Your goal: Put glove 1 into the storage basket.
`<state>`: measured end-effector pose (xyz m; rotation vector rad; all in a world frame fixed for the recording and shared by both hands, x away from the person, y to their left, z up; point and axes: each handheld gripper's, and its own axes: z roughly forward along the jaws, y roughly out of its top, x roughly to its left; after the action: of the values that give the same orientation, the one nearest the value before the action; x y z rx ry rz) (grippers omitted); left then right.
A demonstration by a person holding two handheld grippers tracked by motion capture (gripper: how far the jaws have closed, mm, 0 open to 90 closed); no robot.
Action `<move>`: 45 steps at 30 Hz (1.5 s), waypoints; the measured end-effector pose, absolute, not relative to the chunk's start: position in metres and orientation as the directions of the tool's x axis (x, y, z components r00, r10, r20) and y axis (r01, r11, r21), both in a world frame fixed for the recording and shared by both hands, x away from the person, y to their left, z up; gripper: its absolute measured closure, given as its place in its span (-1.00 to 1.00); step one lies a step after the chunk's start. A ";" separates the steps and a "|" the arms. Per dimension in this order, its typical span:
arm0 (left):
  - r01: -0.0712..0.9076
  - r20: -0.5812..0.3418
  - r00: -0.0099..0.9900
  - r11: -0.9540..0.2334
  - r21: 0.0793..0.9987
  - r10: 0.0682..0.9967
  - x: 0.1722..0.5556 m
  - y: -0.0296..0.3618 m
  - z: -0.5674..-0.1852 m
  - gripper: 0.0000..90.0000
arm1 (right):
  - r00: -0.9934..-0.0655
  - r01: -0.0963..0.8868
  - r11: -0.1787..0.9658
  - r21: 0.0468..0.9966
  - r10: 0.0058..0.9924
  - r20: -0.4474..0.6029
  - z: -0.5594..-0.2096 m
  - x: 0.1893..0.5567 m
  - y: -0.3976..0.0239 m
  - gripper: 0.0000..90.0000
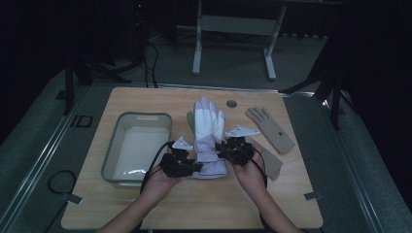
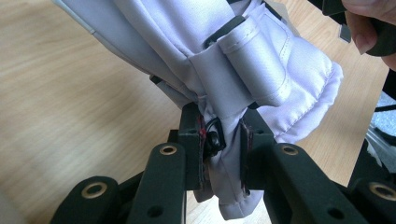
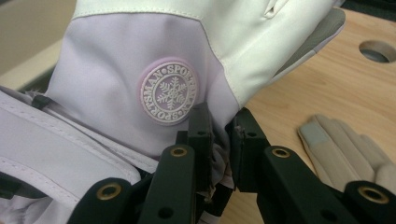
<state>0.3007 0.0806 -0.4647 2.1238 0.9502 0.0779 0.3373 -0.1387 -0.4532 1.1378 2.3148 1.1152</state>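
Left gripper [image 1: 188, 164] and right gripper [image 1: 227, 151] each pinch the lilac ski glove's [image 1: 208, 131] cuff, fingers pointing to twelve o'clock above the table [image 1: 145, 204].

Right gripper [image 3: 219, 128] jaws pinched on lilac fabric of ski glove [image 3: 121, 70], just below round snowflake badge [image 3: 169, 91]. Beige glove [image 3: 348, 151] lies right of jaws on wooden table [image 3: 289, 98]; round hole [image 3: 377, 50] beyond it.
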 end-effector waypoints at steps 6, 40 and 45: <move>0.605 -0.242 0.714 -0.405 0.686 0.657 0.302 0.092 -0.458 0.66 | -0.636 0.512 0.377 0.772 0.771 0.045 -0.447 0.340 -0.129 0.78; 0.660 -0.217 0.629 -0.366 0.656 0.746 0.286 0.231 -0.431 0.66 | -0.742 0.449 0.422 0.788 0.668 0.066 -0.426 0.351 0.012 0.78; 0.688 -0.228 0.606 -0.358 0.631 0.762 0.287 0.254 -0.435 0.66 | -0.758 0.449 0.444 0.776 0.649 0.067 -0.432 0.354 0.041 0.78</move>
<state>0.2867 0.2541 -0.4351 2.1245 1.1384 0.1338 0.3539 0.0406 -0.4321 0.9526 2.4569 1.2104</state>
